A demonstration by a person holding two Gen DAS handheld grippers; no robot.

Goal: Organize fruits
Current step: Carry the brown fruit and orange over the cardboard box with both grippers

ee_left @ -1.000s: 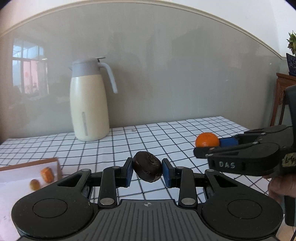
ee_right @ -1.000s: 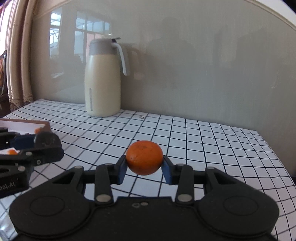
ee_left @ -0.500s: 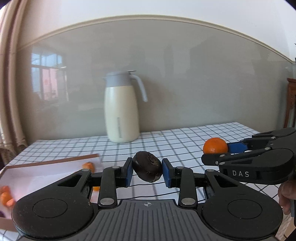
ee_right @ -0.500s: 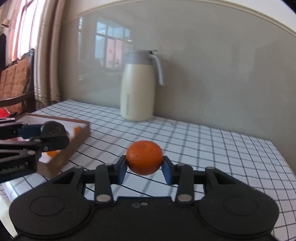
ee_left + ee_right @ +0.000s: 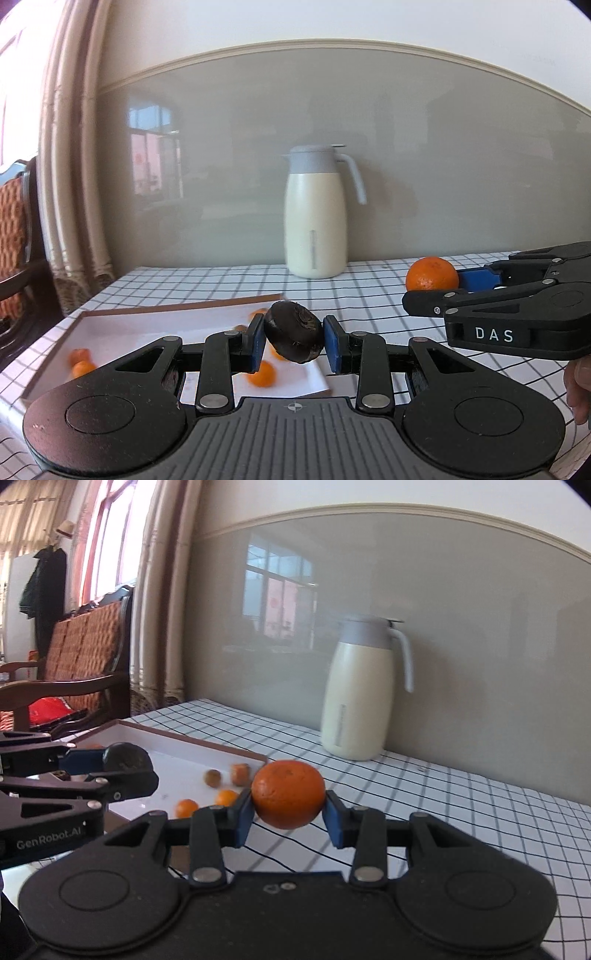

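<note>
Covering the table, a checked cloth (image 5: 461, 797) meets a glossy grey wall (image 5: 480, 609).

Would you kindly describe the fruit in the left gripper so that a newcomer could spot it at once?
Start at the cream thermal jug by the wall on the checked tablecloth, then come forward to the white tray. Above its near edge, the left gripper pinches a dark brown, nearly black round fruit; every other fruit nearby is orange.
</note>
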